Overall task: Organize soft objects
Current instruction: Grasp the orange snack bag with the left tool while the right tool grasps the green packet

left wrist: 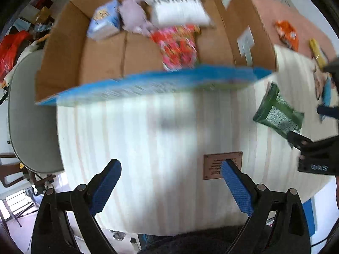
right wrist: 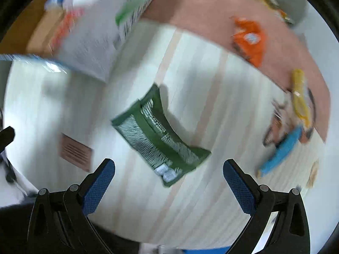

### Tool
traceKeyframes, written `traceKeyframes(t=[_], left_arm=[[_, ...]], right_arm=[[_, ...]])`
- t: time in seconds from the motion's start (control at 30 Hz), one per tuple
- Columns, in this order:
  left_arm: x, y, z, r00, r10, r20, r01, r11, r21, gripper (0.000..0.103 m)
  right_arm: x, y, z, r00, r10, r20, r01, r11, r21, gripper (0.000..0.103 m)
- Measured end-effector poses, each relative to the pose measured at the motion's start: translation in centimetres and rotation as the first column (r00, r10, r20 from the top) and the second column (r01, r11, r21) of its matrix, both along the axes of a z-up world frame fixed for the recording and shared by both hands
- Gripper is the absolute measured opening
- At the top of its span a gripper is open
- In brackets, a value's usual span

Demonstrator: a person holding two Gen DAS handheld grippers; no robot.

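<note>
A flat blue packet [left wrist: 159, 84] shows as a blur across the front rim of the open cardboard box [left wrist: 63, 63]; I cannot tell if it rests there or is in the air. My left gripper [left wrist: 171, 165] is open and holds nothing, over the white table short of the box. Inside the box lie a blue tissue pack [left wrist: 104, 21], a lilac plush [left wrist: 134, 15], a white pack [left wrist: 180, 6] and a red-pink bag [left wrist: 180, 46]. A green bag [right wrist: 156, 139] lies flat on the table just ahead of my open right gripper [right wrist: 168, 163], apart from its fingers.
On the right of the table lie an orange packet [right wrist: 250, 40], a yellow packet [right wrist: 298, 93] and a blue bar [right wrist: 281, 152], partly on a pink cloth [right wrist: 201, 6]. A brown plaque [right wrist: 75, 152] is fixed to the table [right wrist: 211, 190]. A grey chair [left wrist: 31, 116] stands left.
</note>
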State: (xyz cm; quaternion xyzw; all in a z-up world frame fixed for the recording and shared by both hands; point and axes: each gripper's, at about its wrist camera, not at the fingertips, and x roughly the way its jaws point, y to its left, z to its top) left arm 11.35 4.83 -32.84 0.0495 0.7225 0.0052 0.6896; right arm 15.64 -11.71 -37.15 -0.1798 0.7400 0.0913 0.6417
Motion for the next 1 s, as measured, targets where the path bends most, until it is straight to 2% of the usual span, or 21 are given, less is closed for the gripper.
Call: traceKeyframes(t=[0.13, 0.17, 0.23, 0.27, 0.3, 0.37, 0.47, 0.53, 0.63, 0.67, 0.73, 0.8, 0.87, 1.0], left_arm=[[-0.3, -2.1, -0.5, 1.000, -0.003, -0.005, 0.004, 0.999, 0.052, 0.097], [-0.3, -2.4, -0.1, 1.000, -0.008, 0.001, 0.008, 0.998, 0.060, 0.097], [-0.2, -3.8, 1.1, 0.999, -0.024, 0.022, 0.023, 0.997, 0.073, 0.097], [0.0, -4.1, 1.9, 0.999, -0.031, 0.036, 0.028, 0.997, 0.078, 0.097], [0.4, -5.0, 3.1, 0.997, -0.041, 0.061, 0.036, 0.996, 0.083, 0.097], [1.5, -6.5, 5.3, 0.993, -0.060, 0.107, 0.052, 0.996, 0.077, 0.097], [3.7, -9.2, 8.0, 0.984, -0.089, 0.155, 0.083, 0.996, 0.042, 0.097], [6.6, -11.5, 9.0, 0.982, -0.099, 0.163, 0.101, 0.995, -0.001, 0.097], [11.1, -14.3, 8.5, 0.988, -0.100, 0.117, 0.111, 0.989, -0.093, 0.097], [12.9, -15.3, 7.9, 0.991, -0.097, 0.089, 0.109, 0.985, -0.135, 0.097], [17.1, -17.9, 6.1, 0.995, -0.092, 0.025, 0.095, 0.974, -0.206, 0.096], [20.3, -20.0, 4.2, 0.995, -0.092, -0.031, 0.083, 0.969, -0.233, 0.089], [22.7, -22.1, 2.3, 0.991, -0.105, -0.083, 0.082, 0.966, -0.244, 0.081], [25.4, -25.3, -1.3, 0.978, -0.123, -0.167, 0.079, 0.967, -0.244, 0.081]], right_arm=[[0.2, -0.1, -3.8, 0.997, 0.025, -0.069, -0.023, 0.999, 0.026, 0.103], [0.2, -0.3, -4.2, 0.997, 0.020, -0.068, -0.019, 0.999, 0.027, 0.100], [0.3, -1.4, -4.5, 0.997, -0.020, -0.070, 0.023, 0.999, 0.043, 0.074], [0.5, -2.3, -4.2, 0.996, -0.065, -0.068, 0.069, 0.996, 0.056, 0.066], [0.6, -3.1, -4.0, 0.993, -0.100, -0.067, 0.103, 0.993, 0.058, 0.050], [0.9, -5.6, -3.5, 0.976, -0.200, -0.081, 0.206, 0.976, 0.066, 0.038], [1.5, -10.7, -1.9, 0.912, -0.398, -0.097, 0.409, 0.897, 0.168, 0.037], [2.0, -14.7, -0.3, 0.852, -0.517, -0.086, 0.522, 0.822, 0.226, 0.037], [3.2, -19.2, 1.4, 0.772, -0.632, -0.065, 0.623, 0.733, 0.272, 0.036], [3.5, -20.2, 1.7, 0.754, -0.654, -0.064, 0.642, 0.713, 0.281, 0.036], [4.5, -23.1, 2.3, 0.697, -0.714, -0.063, 0.695, 0.652, 0.304, 0.036], [5.3, -25.2, 2.5, 0.660, -0.749, -0.059, 0.725, 0.614, 0.312, 0.036], [6.2, -26.8, 2.7, 0.638, -0.768, -0.056, 0.742, 0.594, 0.312, 0.036], [9.1, -28.5, 3.2, 0.626, -0.779, -0.039, 0.754, 0.591, 0.286, 0.036]])
